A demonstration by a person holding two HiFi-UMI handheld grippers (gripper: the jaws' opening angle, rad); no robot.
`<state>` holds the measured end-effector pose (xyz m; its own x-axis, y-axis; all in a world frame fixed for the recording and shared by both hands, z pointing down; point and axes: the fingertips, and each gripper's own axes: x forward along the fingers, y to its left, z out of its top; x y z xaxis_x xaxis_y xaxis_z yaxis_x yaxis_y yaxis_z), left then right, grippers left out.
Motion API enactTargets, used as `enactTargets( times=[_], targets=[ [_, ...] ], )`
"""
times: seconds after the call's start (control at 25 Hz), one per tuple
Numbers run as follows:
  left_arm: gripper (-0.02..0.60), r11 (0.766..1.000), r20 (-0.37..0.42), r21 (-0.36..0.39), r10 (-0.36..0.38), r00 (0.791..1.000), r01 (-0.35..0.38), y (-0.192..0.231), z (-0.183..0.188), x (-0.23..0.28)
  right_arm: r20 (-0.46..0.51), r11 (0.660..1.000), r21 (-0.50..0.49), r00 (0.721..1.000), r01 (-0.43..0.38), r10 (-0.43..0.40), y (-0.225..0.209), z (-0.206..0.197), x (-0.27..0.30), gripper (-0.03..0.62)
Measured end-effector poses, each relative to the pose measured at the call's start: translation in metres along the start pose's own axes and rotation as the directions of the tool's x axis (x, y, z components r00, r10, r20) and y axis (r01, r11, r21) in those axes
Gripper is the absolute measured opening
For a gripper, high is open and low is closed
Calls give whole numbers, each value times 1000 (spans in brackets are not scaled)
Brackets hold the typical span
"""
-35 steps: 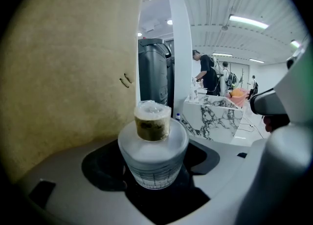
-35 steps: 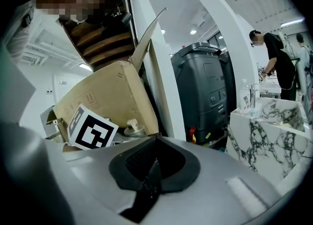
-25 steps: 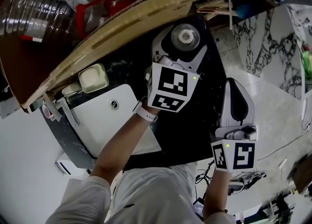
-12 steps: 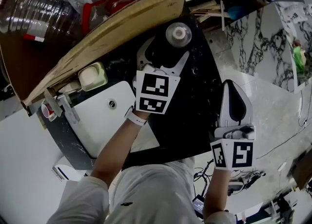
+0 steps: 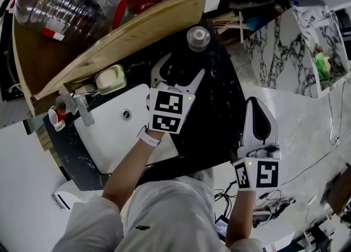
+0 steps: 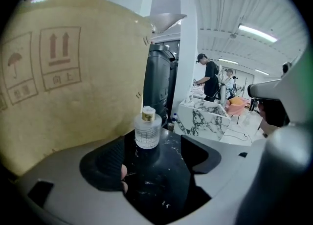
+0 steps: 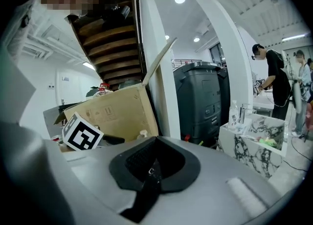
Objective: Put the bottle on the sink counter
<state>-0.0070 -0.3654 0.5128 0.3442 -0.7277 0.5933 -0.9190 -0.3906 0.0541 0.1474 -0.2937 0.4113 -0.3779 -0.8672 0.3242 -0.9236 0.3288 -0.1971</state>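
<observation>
l gripper [image 5: 181,67] jaws apart; bottle [image 5: 198,38] upright on counter [image 5: 219,103] ahead

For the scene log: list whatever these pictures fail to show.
Bottle label: left gripper view, print too small to read.
Bottle base: head view, hidden from above by its own cap and shoulders.
Sink near rim: head view, partly covered by the person's forearm.
Cardboard box contents: head view, cut off by the top edge.
</observation>
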Motion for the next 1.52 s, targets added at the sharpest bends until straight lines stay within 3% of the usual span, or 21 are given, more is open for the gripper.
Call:
enactTargets(
  times=[0.16,0.56,0.76,0.96,1.04,1.28,1.52],
  targets=[
    [356,1000,2,-4,3,1000,-3,-7,1,-29,15,1000,-5,1000,-6,6,11,5,-22,11],
    [258,999,51,-34,10,999,-9,-21,7,-113,37,998,-44,998,-42,43,38,15,-65,11],
    [178,999,82,-37,19,996,-16,-28,18,-152,50,997,-59,998,-45,48,49,24,-85,11],
    [39,997,102,-29,74,992,-71,-27,27,-181,72,997,-67,996,-42,47,57,34,-103,11],
    [16,997,102,-31,70,992,-67,-29,28,-191,74,997,-71,996,-44,50,60,36,-110,11],
    [8,999,116,-28,29,993,-25,-43,33,-228,78,995,-85,995,-61,67,72,41,-130,11],
    [8,998,178,-61,21,984,-10,-52,44,-270,109,993,-87,990,-75,84,79,53,-147,11]
  ],
)
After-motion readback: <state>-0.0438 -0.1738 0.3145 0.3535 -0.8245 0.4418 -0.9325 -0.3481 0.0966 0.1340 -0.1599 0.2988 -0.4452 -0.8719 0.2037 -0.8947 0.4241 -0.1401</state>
